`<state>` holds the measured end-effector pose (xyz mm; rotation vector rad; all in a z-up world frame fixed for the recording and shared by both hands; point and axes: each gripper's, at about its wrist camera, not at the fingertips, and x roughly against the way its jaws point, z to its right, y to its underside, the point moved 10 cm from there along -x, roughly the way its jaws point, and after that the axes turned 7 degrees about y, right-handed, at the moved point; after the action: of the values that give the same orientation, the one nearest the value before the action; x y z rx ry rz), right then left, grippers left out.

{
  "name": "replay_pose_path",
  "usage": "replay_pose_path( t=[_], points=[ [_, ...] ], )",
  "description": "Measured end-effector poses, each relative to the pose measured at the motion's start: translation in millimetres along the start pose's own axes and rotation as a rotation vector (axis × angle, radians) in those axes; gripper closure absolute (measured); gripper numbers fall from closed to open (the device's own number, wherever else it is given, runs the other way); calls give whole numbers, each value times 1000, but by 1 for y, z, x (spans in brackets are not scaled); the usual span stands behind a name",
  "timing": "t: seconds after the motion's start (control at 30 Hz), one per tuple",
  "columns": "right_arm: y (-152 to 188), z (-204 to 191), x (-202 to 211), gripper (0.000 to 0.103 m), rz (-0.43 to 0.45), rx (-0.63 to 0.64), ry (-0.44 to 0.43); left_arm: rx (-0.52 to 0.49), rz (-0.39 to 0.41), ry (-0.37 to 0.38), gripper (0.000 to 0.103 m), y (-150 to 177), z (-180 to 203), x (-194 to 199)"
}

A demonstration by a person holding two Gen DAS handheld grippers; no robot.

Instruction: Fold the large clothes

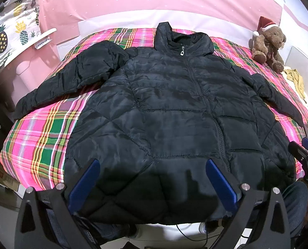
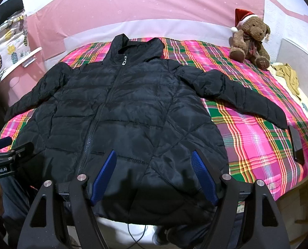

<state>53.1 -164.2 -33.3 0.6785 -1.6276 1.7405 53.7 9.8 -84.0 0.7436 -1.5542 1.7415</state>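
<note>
Black quilted jacket [image 1: 174,112] flat, zipped, sleeves spread — both hand-held grippers [image 1: 152,184] [image 2: 154,178] wide apart, empty

The bed [image 2: 253,137] is covered by a bright plaid blanket in pink, green and yellow. A black padded jacket [image 2: 122,114] lies flat on it, front up and zipped, both sleeves spread outward and its hem hanging over the near edge. A brown teddy bear [image 2: 250,41] in a red Santa hat sits at the far right corner. Near it lies a crumpled yellowish cloth [image 2: 289,76]. A dark phone [image 2: 296,145] rests beside the right cuff.
</note>
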Motion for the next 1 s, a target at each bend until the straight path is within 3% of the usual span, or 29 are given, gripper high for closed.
replay_pose_path(
  t=[1.0],
  points=[
    [2, -2, -1, 29, -7, 10, -1, 10, -15, 2, 0, 5, 0, -6]
  ],
)
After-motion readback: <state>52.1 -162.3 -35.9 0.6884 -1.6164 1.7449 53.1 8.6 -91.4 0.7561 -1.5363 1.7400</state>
